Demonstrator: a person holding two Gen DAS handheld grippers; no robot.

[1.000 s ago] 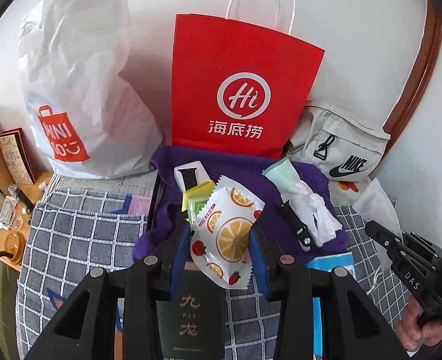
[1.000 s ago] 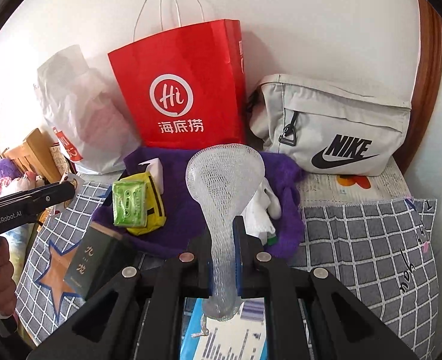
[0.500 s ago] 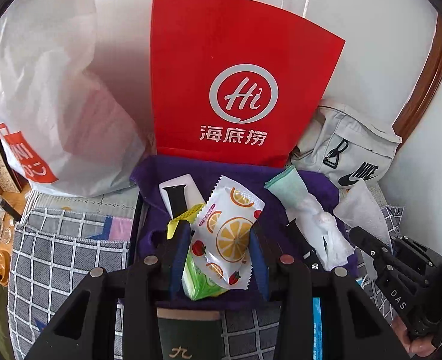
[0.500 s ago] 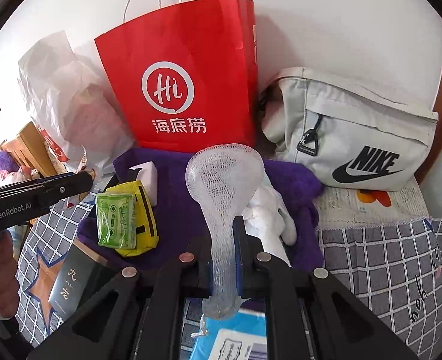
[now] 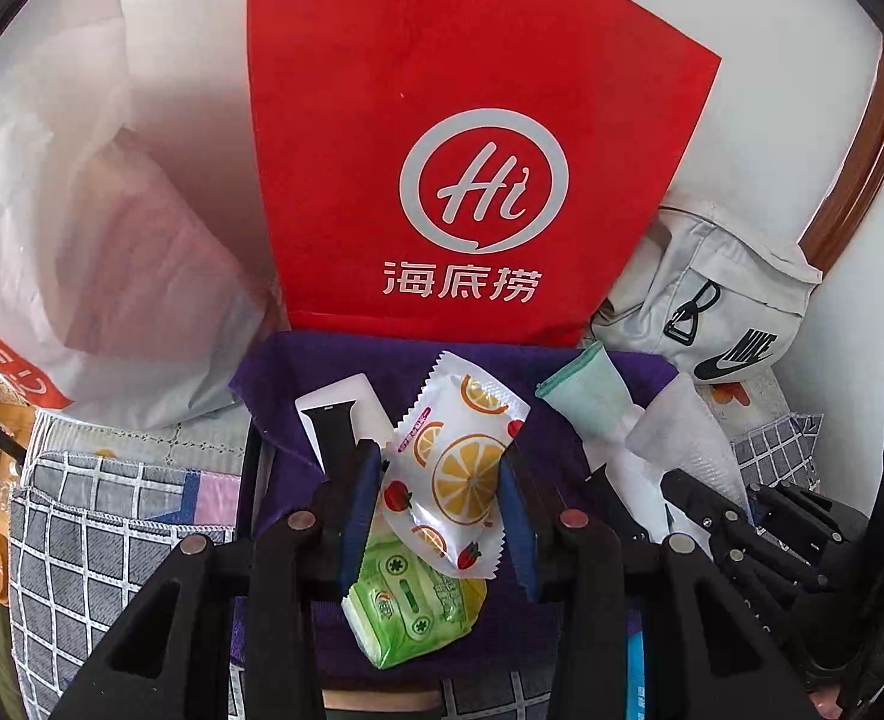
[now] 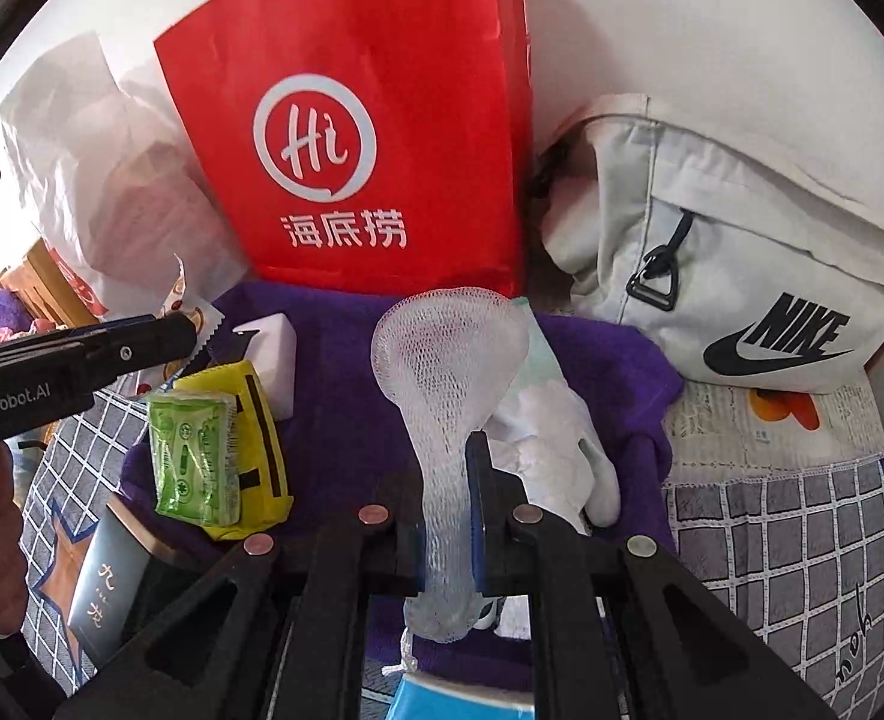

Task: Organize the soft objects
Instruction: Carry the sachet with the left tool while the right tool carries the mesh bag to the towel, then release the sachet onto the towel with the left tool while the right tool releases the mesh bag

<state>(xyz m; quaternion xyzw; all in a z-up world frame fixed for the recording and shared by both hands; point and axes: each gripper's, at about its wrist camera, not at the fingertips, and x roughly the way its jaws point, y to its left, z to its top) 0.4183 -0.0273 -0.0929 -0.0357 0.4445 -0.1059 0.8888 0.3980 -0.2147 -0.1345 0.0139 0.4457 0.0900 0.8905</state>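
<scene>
A: Left gripper point(image 5: 442, 516)?
B: Clamped on the fruit-print sachet point(image 5: 454, 468), over the purple cloth point(image 5: 562, 450).
A: Right gripper point(image 6: 446, 510)?
B: Pinching the white foam net point(image 6: 442, 396), above that cloth, before the red bag point(image 6: 369, 138).

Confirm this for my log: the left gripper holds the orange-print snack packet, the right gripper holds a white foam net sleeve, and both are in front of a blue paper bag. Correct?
Not quite: the paper bag is red, as both wrist views show. The left gripper does hold the orange-print snack packet, and the right gripper holds the white foam net sleeve.
</scene>
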